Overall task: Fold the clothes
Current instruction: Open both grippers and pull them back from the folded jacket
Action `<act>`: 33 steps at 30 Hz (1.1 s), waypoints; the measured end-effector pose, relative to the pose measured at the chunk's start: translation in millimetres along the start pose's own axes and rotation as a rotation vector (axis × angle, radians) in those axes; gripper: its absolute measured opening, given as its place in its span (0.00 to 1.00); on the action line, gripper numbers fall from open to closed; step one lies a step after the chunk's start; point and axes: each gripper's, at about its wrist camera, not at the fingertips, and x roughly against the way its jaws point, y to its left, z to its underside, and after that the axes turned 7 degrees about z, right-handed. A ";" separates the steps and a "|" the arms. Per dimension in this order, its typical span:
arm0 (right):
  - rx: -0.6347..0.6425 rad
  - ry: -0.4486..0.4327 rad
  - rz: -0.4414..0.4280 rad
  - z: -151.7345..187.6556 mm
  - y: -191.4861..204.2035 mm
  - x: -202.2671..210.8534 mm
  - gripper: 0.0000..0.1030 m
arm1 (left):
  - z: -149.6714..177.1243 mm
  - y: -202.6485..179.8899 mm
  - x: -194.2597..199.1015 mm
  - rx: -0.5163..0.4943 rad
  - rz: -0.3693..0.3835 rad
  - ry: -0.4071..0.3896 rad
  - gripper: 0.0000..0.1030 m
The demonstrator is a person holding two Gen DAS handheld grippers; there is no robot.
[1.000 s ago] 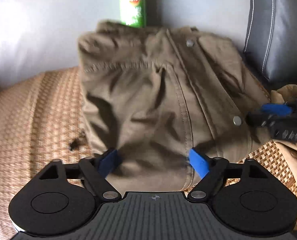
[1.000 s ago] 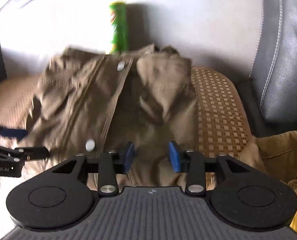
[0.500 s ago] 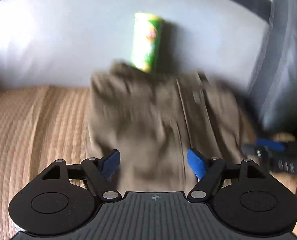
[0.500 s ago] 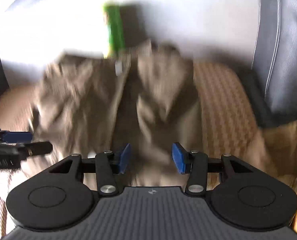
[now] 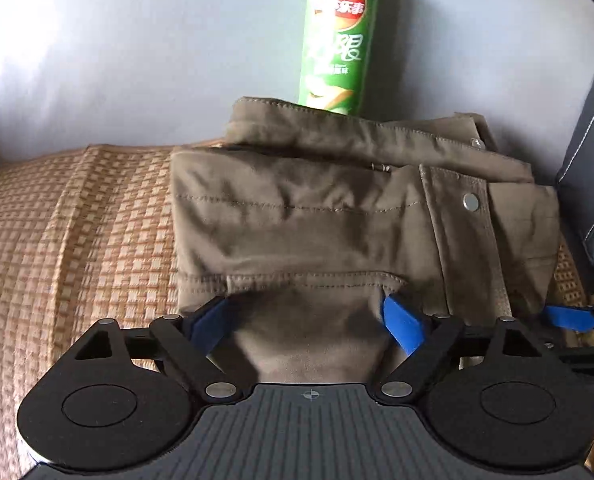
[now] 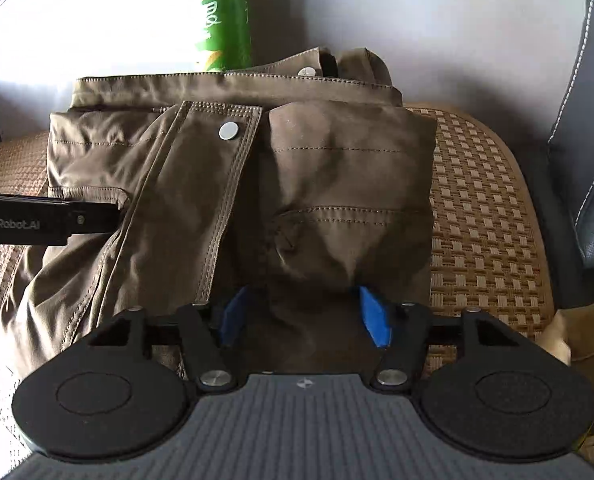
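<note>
**Folded olive jacket between two spread grippers on a woven seat mat**

An olive-brown jacket (image 5: 329, 216) lies folded into a compact block on a tan woven mat (image 5: 77, 232), its far edge up against a pale grey backrest (image 5: 137, 48). A green snack canister (image 5: 339, 36) stands upright just behind the jacket, touching or nearly touching that far edge. The snap placket runs down the near-right part of the fold in the left wrist view, with one metal snap (image 5: 471, 201) showing.

The left gripper (image 5: 311, 322) hangs over the near edge of the jacket with its blue pads (image 5: 403, 326) set wide apart; cloth sits between them but the pads do not press it. The right gripper (image 6: 305, 316) stands at the near edge too, further right, and its jaws have just been opening (fabric lies between the pads, which stand clear of it).

A dark leather cushion (image 6: 585, 152) rises at the right. A second, lighter tan garment (image 6: 581, 340) lies bunched at the near right, beside the mat.
</note>
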 end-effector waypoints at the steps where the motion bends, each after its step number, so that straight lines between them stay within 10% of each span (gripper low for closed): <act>1: 0.003 0.009 -0.007 -3.1 -1.8 4.4 0.63 | -0.2 0.2 8.1 0.015 0.013 0.011 0.84; 15: -0.107 -0.033 -0.177 40.6 -1.3 169.2 0.70 | 109.3 -60.6 179.5 0.069 0.072 0.103 0.88; 18: -0.080 -0.064 -0.162 42.2 1.6 201.4 1.00 | 104.9 -70.6 197.3 0.106 0.086 0.141 0.97; 33: 0.008 -0.174 -0.072 41.3 13.1 287.8 1.00 | 75.3 -89.8 253.9 0.053 0.055 -0.011 1.00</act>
